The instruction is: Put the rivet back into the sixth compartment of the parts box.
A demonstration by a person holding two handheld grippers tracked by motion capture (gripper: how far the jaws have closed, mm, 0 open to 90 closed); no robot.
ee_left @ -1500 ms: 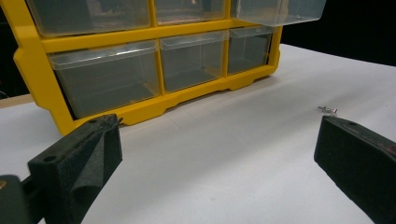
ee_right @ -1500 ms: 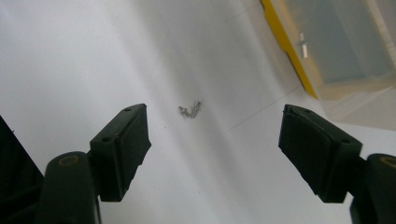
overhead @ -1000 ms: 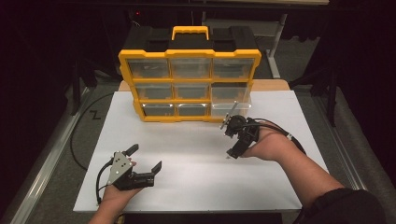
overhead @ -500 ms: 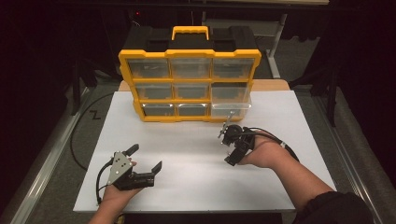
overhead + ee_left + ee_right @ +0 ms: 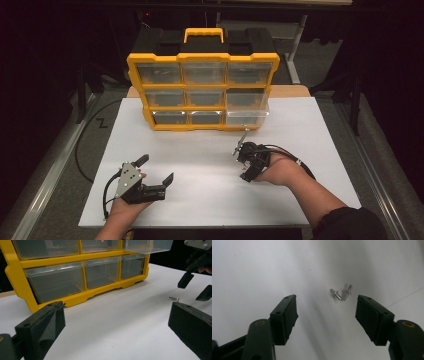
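Here the right gripper (image 5: 327, 307), near the table's right side, has just been closing its jaws, yet they stand apart, touching nothing, with two small metal rivets (image 5: 340, 293) lying on the white table (image 5: 200, 150) between and just beyond the tips. The left gripper (image 5: 155, 169), near left, holds its jaws wide around nothing. No writing is readable on the yellow drawer organizer (image 5: 202, 92) at the far side.
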